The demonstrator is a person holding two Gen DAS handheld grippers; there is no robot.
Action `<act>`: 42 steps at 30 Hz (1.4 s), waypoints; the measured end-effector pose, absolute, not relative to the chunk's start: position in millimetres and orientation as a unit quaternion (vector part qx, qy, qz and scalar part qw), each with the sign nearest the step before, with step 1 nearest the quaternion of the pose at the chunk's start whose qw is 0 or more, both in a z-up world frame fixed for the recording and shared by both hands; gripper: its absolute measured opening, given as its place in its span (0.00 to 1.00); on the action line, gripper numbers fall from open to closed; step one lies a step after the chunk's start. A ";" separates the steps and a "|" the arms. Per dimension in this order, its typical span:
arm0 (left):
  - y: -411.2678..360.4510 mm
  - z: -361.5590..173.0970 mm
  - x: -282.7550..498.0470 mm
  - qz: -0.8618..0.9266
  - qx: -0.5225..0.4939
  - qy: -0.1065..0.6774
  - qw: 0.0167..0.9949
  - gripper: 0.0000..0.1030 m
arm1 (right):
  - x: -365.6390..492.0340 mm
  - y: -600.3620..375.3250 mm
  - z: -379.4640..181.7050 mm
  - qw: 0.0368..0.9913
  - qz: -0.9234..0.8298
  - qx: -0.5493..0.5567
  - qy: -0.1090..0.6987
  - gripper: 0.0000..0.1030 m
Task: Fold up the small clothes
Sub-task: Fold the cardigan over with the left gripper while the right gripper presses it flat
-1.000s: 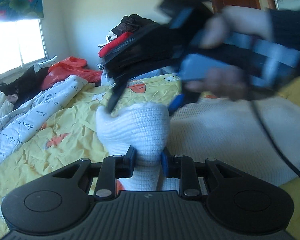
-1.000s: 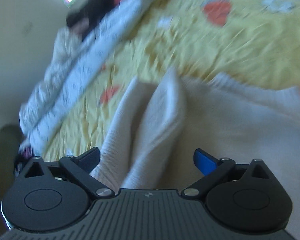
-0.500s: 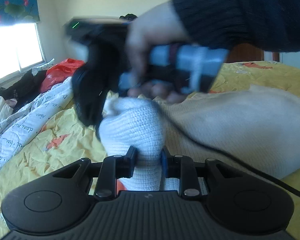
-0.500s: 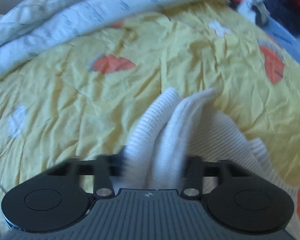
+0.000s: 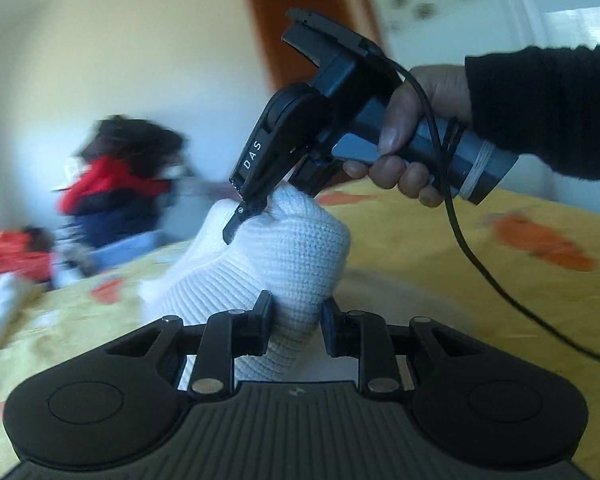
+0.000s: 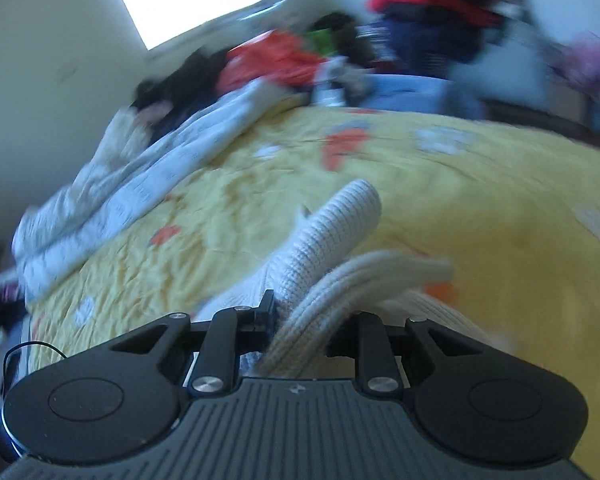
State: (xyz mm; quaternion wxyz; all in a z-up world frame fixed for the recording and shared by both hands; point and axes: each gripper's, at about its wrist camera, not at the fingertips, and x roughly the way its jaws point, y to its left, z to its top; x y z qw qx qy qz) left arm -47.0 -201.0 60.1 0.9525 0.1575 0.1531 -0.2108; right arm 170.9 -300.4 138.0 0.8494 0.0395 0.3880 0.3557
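The left gripper [image 5: 294, 326], low in its frame, pinches a bunch of the white sweater [image 5: 284, 252]. The right gripper [image 6: 300, 316] is closing on another fold, at frame centre above the yellow bedspread [image 6: 228, 216].

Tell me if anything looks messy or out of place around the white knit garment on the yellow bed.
Yes. Beyond the white knit garment that both grippers pinch, loose red and dark clothes are heaped at the far edge of the yellow bedspread, and a crumpled white printed quilt lies bunched along its left side.
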 end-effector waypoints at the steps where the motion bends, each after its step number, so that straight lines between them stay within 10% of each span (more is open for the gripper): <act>1: -211.5 53.6 -45.1 -0.228 0.157 0.165 0.947 0.24 | 167.2 -322.0 130.7 0.854 0.342 0.054 0.390 0.23; 4: -238.2 22.7 -34.8 -0.257 0.176 0.231 0.922 0.24 | 161.3 -368.8 87.1 0.855 0.288 0.092 0.421 0.24; 13: -181.5 36.6 -96.5 -0.290 0.202 0.131 0.926 0.38 | 143.1 -439.5 53.6 0.867 0.209 0.295 0.343 0.74; 15: -159.9 28.1 -106.7 -0.239 0.225 0.133 0.935 0.51 | 140.3 -444.9 64.7 0.874 0.203 0.305 0.320 0.73; 22: -138.7 -4.1 -97.3 -0.176 0.224 0.208 0.936 0.51 | 162.3 -393.3 62.4 0.864 0.252 0.191 0.391 0.70; 27: -147.9 -4.3 -80.5 -0.171 0.209 0.204 0.941 0.49 | 174.7 -363.8 39.2 0.870 0.236 0.118 0.417 0.28; 29: -147.3 -0.3 -84.7 -0.174 0.203 0.198 0.943 0.31 | 171.1 -364.9 49.9 0.872 0.245 0.117 0.408 0.16; 36: -147.5 -15.2 -68.4 -0.167 0.237 0.184 0.939 0.16 | 169.0 -409.2 27.6 0.871 0.223 0.157 0.408 0.15; 38: -145.9 -12.0 -71.0 -0.161 0.241 0.180 0.940 0.19 | 160.4 -414.6 27.3 0.871 0.211 0.203 0.394 0.40; 42: -134.7 -5.3 -81.0 -0.158 0.243 0.176 0.941 0.20 | 126.3 -424.2 43.9 0.868 0.219 0.241 0.375 0.52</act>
